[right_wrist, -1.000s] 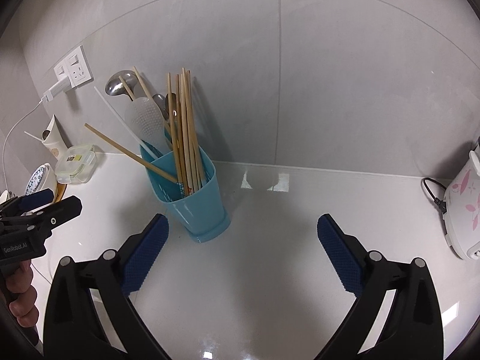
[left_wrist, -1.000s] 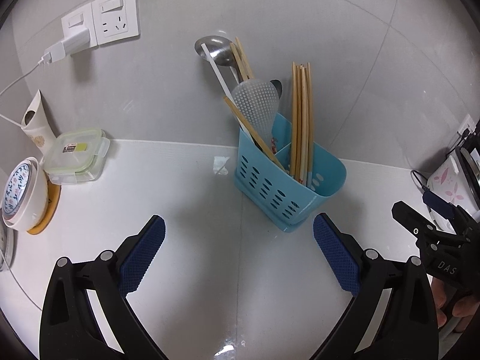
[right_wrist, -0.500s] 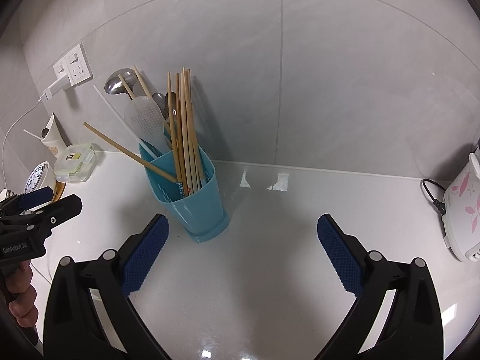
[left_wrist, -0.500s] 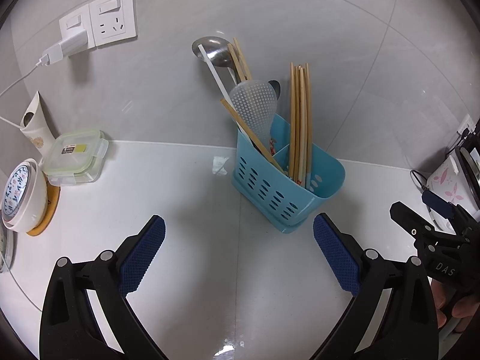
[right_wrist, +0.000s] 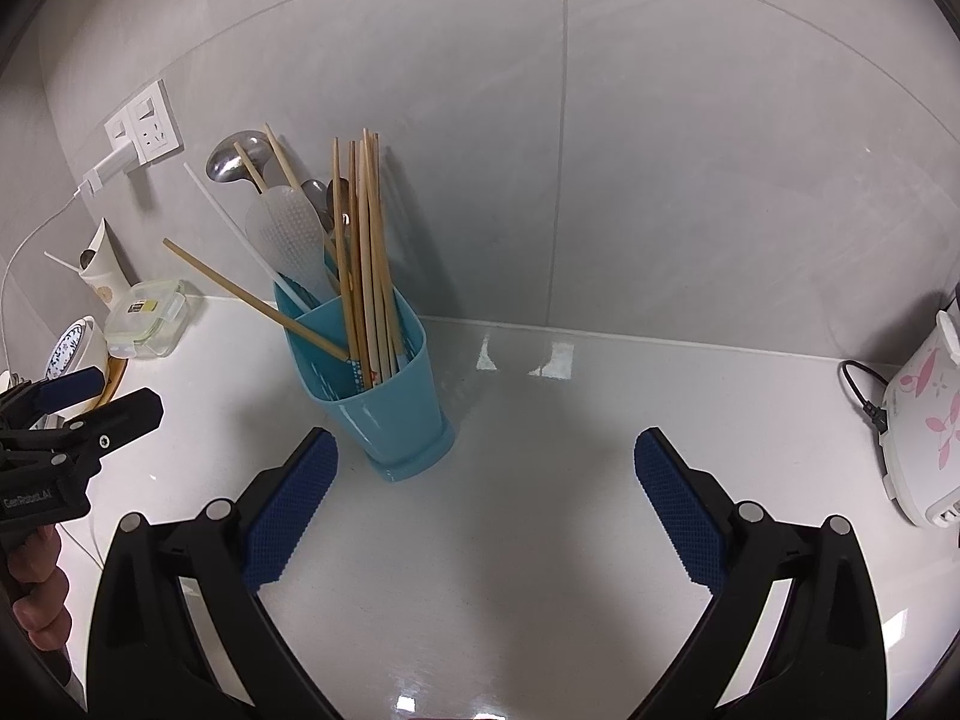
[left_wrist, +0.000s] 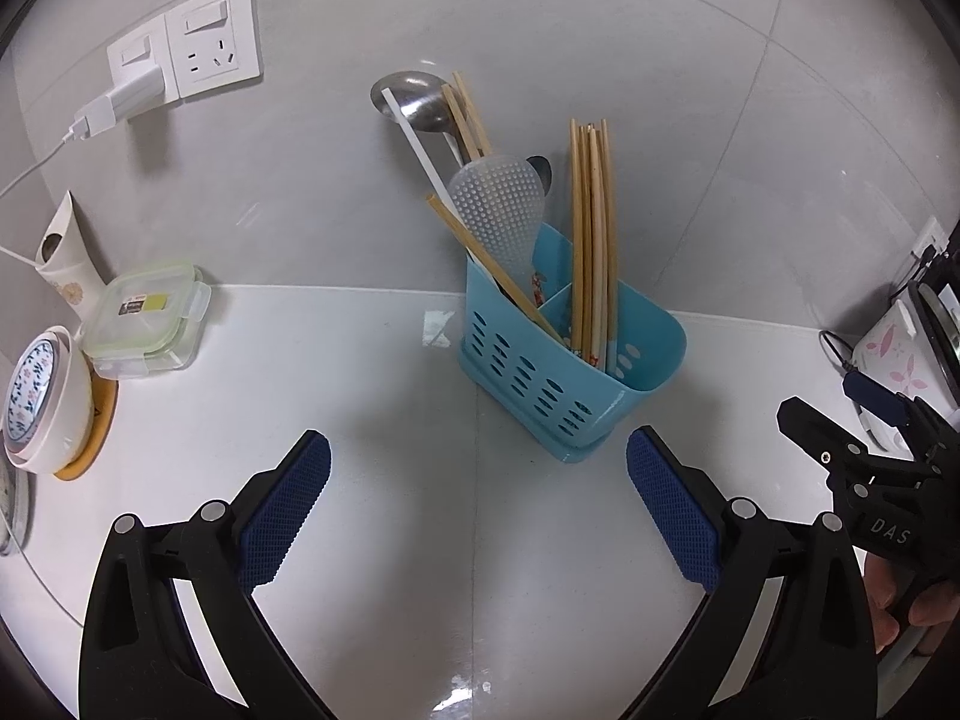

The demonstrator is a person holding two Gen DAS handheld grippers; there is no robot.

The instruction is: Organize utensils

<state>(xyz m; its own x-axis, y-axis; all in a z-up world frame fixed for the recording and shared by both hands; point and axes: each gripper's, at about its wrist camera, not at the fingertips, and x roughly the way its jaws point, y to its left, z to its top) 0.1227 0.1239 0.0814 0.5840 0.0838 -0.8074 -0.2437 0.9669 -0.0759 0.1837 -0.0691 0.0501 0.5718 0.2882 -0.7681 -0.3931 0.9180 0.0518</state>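
A blue utensil holder (left_wrist: 570,372) stands on the white counter against the tiled wall; it also shows in the right wrist view (right_wrist: 384,384). One compartment holds a bundle of wooden chopsticks (left_wrist: 591,228). The other holds a clear rice paddle (left_wrist: 501,216), a steel ladle (left_wrist: 414,99), a white stick and a slanting chopstick (right_wrist: 252,300). My left gripper (left_wrist: 477,507) is open and empty, just in front of the holder. My right gripper (right_wrist: 486,504) is open and empty, to the right of the holder.
At the left stand a lidded food container (left_wrist: 147,318), a patterned bowl on a coaster (left_wrist: 39,402) and a paper cup (left_wrist: 63,258). A wall socket with a plugged charger (left_wrist: 180,57) sits above. A white rice cooker (right_wrist: 924,408) stands at the right.
Both grippers stay open. The views have shifted only slightly; the holder and utensils have not moved.
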